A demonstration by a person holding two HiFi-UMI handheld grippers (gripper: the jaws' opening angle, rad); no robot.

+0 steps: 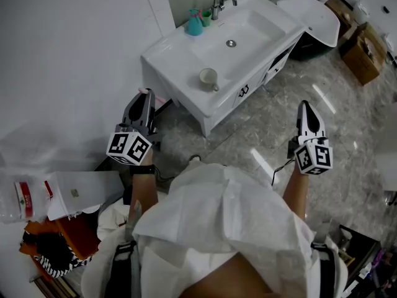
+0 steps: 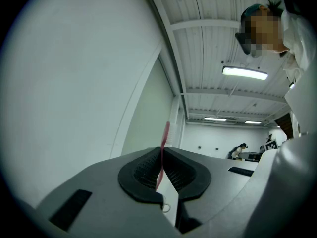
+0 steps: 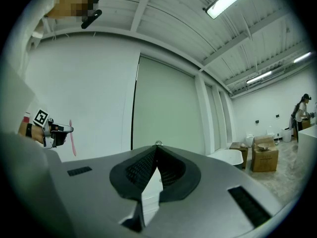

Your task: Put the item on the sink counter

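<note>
My left gripper point(image 1: 147, 94) is shut on a thin pink toothbrush point(image 2: 165, 139), which sticks up from between its pads toward the ceiling. In the head view the brush's pink end point(image 1: 160, 98) shows beside the jaws, just short of the white sink counter's point(image 1: 162, 56) near left corner. From the right gripper view, the left gripper point(image 3: 55, 131) and the pink toothbrush point(image 3: 72, 139) show at far left. My right gripper point(image 1: 304, 105) hangs over the marble floor to the right of the counter. Its jaws point(image 3: 157, 148) are shut with nothing between them.
On the counter stand a cream cup point(image 1: 208, 77), a teal item point(image 1: 194, 24) and the faucet point(image 1: 220, 2). A white bathtub point(image 1: 313, 16) and cardboard boxes point(image 1: 363, 53) are at the back right. A white box point(image 1: 77, 192), a bottle point(image 1: 18, 198) and bags point(image 1: 53, 248) crowd the lower left.
</note>
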